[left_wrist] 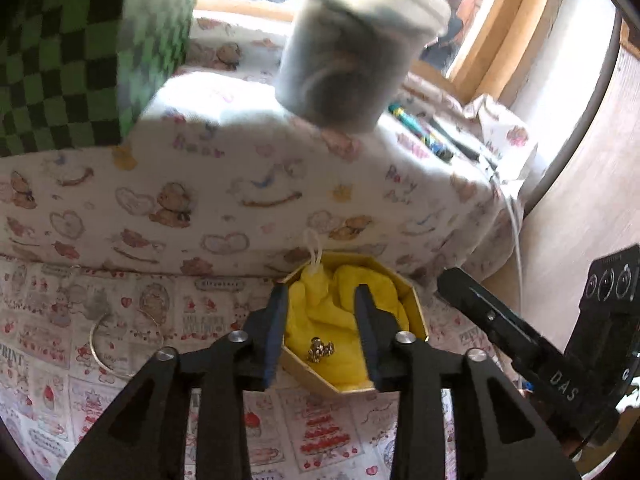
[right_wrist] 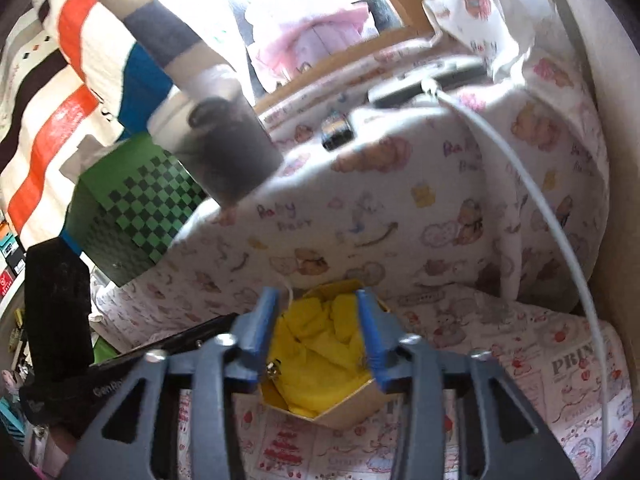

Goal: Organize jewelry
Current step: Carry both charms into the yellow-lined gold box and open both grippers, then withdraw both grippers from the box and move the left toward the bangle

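A gold octagonal box [left_wrist: 416, 308] lined with yellow cloth [left_wrist: 320, 320] sits on the printed sheet in front of a pillow. A small gold jewelry piece [left_wrist: 320, 350] lies on the cloth. My left gripper [left_wrist: 320, 292] hangs over the box, open, its fingers either side of the piece and not touching it. A thin silver bangle [left_wrist: 92, 346] lies on the sheet to the left. In the right wrist view my right gripper [right_wrist: 316, 300] is also open above the same box [right_wrist: 348, 412], with the small piece [right_wrist: 274, 368] by its left finger.
A bear-print pillow [left_wrist: 248, 176] rises just behind the box, with a green checkered box [left_wrist: 60, 60] on the left. A blurred grey cup [left_wrist: 344, 60] shows above. A white cable [right_wrist: 560, 240] runs down the right. Pens [left_wrist: 424, 136] lie on the pillow.
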{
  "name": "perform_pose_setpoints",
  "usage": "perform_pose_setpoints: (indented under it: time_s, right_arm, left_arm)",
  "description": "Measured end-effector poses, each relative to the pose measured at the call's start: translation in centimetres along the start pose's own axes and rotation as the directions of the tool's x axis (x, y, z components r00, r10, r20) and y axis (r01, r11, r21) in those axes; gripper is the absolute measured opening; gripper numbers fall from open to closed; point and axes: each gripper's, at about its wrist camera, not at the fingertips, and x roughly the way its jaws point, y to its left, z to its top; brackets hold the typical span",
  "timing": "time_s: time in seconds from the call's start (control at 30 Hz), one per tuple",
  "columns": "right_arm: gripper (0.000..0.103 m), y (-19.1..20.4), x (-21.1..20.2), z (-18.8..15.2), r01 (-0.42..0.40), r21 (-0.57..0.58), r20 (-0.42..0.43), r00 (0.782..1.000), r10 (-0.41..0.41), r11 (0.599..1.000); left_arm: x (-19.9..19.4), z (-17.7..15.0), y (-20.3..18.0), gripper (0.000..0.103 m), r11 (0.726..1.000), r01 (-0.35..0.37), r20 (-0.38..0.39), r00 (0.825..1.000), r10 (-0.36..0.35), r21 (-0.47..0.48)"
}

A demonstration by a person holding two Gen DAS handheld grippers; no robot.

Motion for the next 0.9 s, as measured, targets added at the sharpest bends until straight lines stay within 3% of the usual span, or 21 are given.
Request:
perform_pose_setpoints:
  time_s: [0.1,0.13,0.27,0.37,0.53,0.73,0.83,0.9]
  right_arm:
    - [0.055,0.0,-0.6,0.1,0.017,0.005,0.025,1.000,-0.017,1.000]
    - [0.057,0.1,-0.6,0.2,0.027,0.003,0.030,0.999,-0.027,1.000]
    - [0.068,0.4,-0.8,0.2,0.057,-0.021,0.046,0.997,-0.056,0.998]
    - [0.071,0.7,-0.5,0.2,0.071,-0.026,0.048,0.996,-0.070,0.997]
    - [0.076,1.7,0.0,-0.5,0.105,-0.066,0.054,0.993,-0.101,0.992]
    - [0.080,3.7,0.6,-2.0,0.121,-0.105,0.052,0.992,-0.116,0.987]
    - [0.080,5.2,1.1,-3.0,0.140,-0.148,0.056,0.989,-0.133,0.979]
    - [0.081,6.2,1.1,-3.7,0.148,-0.181,0.069,0.988,-0.137,0.972]
  left_arm:
    - [-1.8,0.6,-0.1,0.046,0.999,-0.035,0.057,0.998,0.035,0.004]
    - [-2.4,0.6,0.0,0.054,0.999,-0.046,0.080,0.996,0.046,0.008]
    - [-5.5,0.9,-0.2,0.078,0.992,-0.122,0.198,0.974,0.112,0.042]
    - [-7.3,0.9,0.3,0.090,0.983,-0.179,0.248,0.955,0.162,0.049]
    - [-10.4,-0.7,3.0,0.097,0.974,-0.225,0.300,0.931,0.208,0.022]
    - [-11.8,-3.8,7.0,0.100,0.954,-0.298,0.360,0.889,0.282,-0.009]
    - [-10.4,-4.5,8.3,0.100,0.921,-0.389,0.335,0.869,0.364,0.008]
    - [-9.5,-4.3,9.2,0.100,0.915,-0.403,0.302,0.873,0.382,0.007]
